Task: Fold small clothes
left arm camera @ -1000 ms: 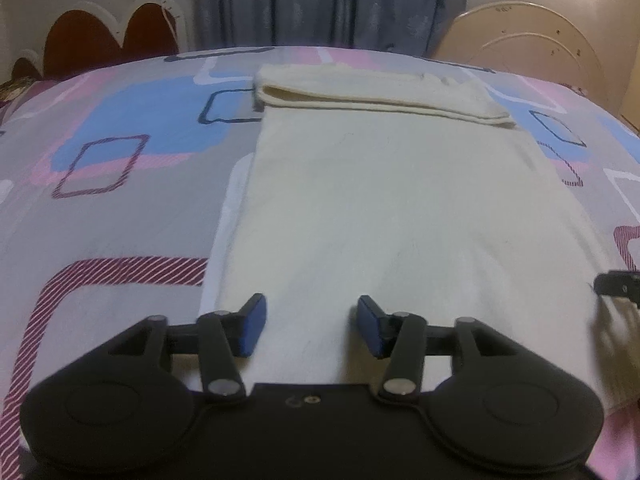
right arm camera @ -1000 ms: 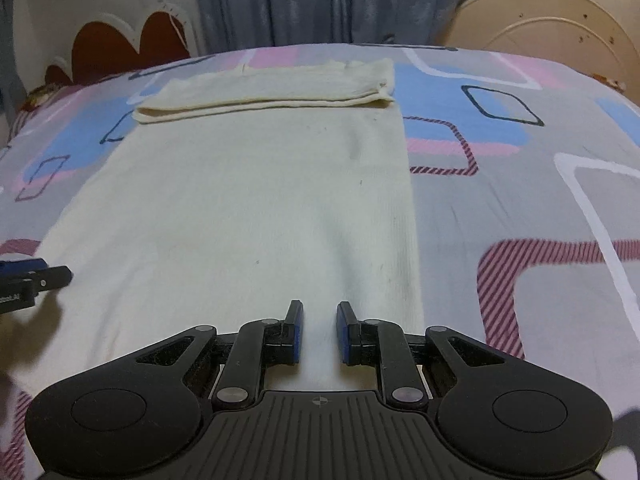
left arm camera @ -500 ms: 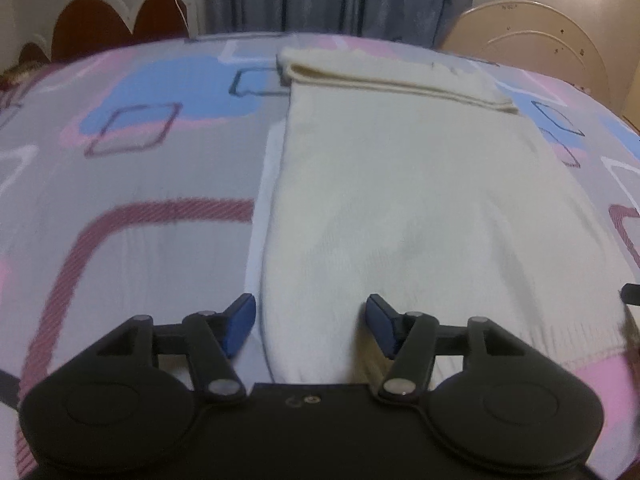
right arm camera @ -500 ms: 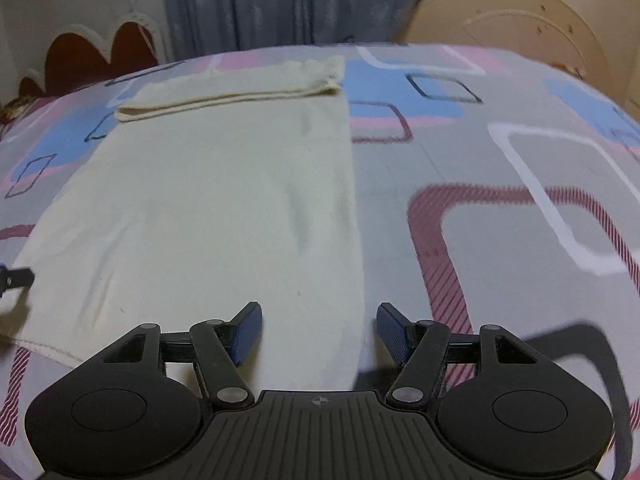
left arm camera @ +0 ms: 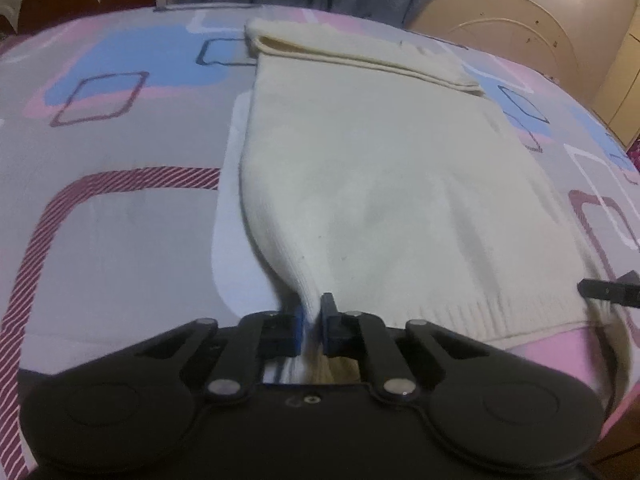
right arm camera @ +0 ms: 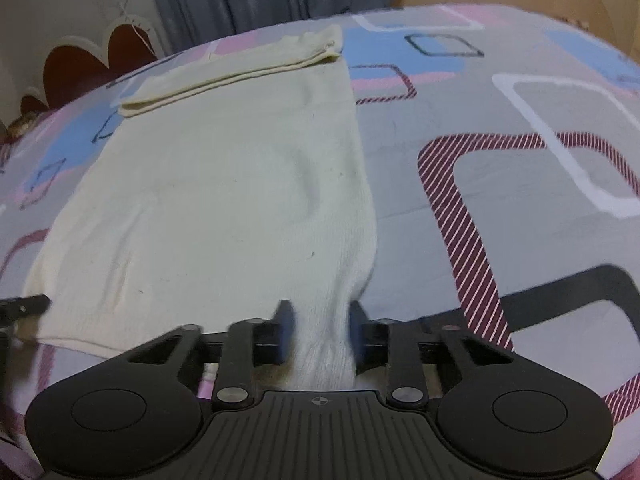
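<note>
Left gripper (left arm camera: 311, 330) pinched tight on near-left hem corner of cream knit garment (left arm camera: 372, 184); cloth bunched between pads

Garment flat on patterned bedsheet (left arm camera: 120, 232), long axis running straight away from both grippers; far end already folded into band (left arm camera: 360, 58)

Right gripper (right arm camera: 320, 332) at near-right hem corner, jaws closing, cloth between them, pads blurred, grip not clearly made

Both hands at near hem, one per corner, equally near; judged next move: carry hem away toward far band
</note>
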Demonstrator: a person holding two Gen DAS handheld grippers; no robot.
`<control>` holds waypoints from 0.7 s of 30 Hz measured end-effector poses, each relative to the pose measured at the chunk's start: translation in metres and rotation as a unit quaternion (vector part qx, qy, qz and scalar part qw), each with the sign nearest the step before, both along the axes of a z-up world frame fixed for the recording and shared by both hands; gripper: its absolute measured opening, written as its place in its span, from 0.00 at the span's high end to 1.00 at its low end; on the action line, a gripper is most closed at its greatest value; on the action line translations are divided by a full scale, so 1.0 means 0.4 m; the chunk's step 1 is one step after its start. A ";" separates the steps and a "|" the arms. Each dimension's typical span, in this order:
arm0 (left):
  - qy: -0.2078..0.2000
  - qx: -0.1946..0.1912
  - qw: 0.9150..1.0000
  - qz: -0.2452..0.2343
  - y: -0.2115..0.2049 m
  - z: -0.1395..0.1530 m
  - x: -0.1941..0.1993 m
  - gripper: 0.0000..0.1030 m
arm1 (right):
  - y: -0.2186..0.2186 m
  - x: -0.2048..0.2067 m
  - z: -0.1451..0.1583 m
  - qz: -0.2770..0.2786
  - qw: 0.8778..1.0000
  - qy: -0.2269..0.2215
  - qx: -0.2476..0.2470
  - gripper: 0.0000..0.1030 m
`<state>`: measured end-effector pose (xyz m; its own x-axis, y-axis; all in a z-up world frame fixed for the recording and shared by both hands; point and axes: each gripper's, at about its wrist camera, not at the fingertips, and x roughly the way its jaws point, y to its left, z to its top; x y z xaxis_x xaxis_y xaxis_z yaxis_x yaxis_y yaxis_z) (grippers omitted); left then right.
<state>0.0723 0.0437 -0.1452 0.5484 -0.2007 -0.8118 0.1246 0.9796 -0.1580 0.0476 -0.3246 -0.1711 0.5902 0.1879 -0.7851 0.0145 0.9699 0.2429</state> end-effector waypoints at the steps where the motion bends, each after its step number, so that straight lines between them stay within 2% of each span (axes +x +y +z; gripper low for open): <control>1: 0.004 -0.007 1.000 0.000 0.004 0.000 0.004 0.94 | -0.004 0.001 0.001 0.000 1.000 0.004 0.006 0.87; 3: 0.011 -0.025 1.000 0.000 0.017 0.004 0.013 0.94 | -0.011 0.005 0.005 0.001 1.000 0.013 0.021 0.93; 6: 0.004 -0.042 0.999 -0.002 0.028 0.021 0.024 0.94 | -0.025 0.015 0.017 0.006 0.999 0.022 0.049 0.95; 9: -0.022 -0.053 0.998 -0.002 0.028 0.056 0.048 0.94 | -0.047 0.032 0.052 0.004 0.995 0.005 0.096 0.95; 12: -0.060 -0.064 0.996 0.006 0.026 0.100 0.094 0.95 | -0.063 0.070 0.100 0.000 0.992 -0.021 0.121 0.95; 16: -0.108 -0.079 0.991 0.016 0.012 0.156 0.191 0.95 | -0.076 0.170 0.158 -0.004 0.987 -0.054 0.148 0.95; 21: -0.154 -0.072 0.985 0.019 -0.019 0.184 0.338 0.95 | -0.072 0.336 0.207 -0.011 0.985 -0.096 0.142 0.95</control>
